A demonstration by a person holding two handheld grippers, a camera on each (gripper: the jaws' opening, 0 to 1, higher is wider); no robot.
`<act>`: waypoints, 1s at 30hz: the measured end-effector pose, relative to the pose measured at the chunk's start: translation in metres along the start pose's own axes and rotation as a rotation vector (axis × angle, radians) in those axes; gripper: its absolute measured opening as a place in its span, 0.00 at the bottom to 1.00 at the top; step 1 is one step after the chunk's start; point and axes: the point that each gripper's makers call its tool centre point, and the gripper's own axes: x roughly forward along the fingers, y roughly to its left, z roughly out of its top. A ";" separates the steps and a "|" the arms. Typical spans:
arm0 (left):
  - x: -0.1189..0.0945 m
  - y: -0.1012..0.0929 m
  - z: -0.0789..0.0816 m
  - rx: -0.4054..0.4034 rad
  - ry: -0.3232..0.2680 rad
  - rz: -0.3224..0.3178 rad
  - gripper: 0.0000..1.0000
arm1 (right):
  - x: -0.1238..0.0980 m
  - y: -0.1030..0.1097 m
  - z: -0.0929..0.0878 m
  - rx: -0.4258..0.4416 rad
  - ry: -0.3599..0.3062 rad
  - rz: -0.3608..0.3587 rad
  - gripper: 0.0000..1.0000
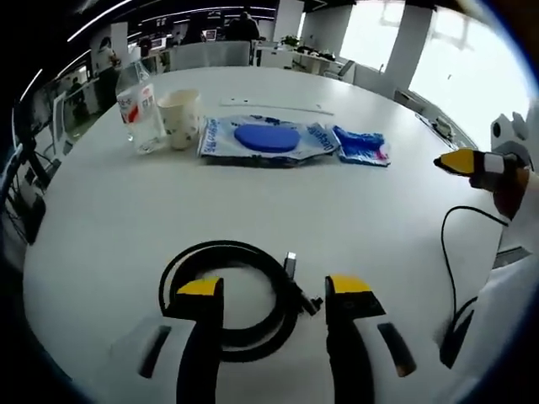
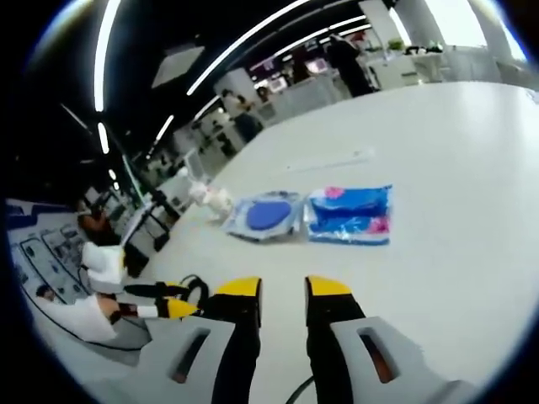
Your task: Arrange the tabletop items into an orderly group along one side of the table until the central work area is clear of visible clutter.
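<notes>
The room is a large open office with ceiling light strips, and the white round surface (image 1: 253, 210) carries all the items. At its far side 4 things already stand in a row: a clear water bottle (image 1: 140, 114), a paper cup (image 1: 179, 118) touching it, a wide blue wipes pack (image 1: 268, 139) and a smaller blue packet (image 1: 362, 145) just beside it. The black coiled cable (image 1: 232, 290) lies alone on the near part of the surface, well apart from that row.

The left hand-held gripper (image 1: 274, 290) hovers over the coil with its 2 jaws apart, one tip over the coil's left side and the other just outside its right side, near the plug end. The right hand-held gripper (image 2: 282, 290) has its jaws slightly apart and holds nothing; it points toward the 2 blue packs.

The step in hand seems to be taking the cable. To do it well, the left jaws should come down around the bundled strands, not a single loop, so the coil does not open when it is lifted, and then it should be set beside the row
</notes>
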 end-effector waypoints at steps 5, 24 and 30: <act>0.004 -0.008 -0.004 0.022 0.013 -0.008 0.44 | -0.002 -0.001 -0.002 0.004 0.001 -0.003 0.17; 0.018 -0.007 -0.015 0.044 0.070 -0.002 0.15 | -0.007 -0.012 -0.009 0.052 0.008 -0.035 0.14; 0.012 -0.013 -0.015 -0.015 0.078 -0.043 0.10 | -0.008 -0.010 -0.005 0.060 -0.005 -0.031 0.14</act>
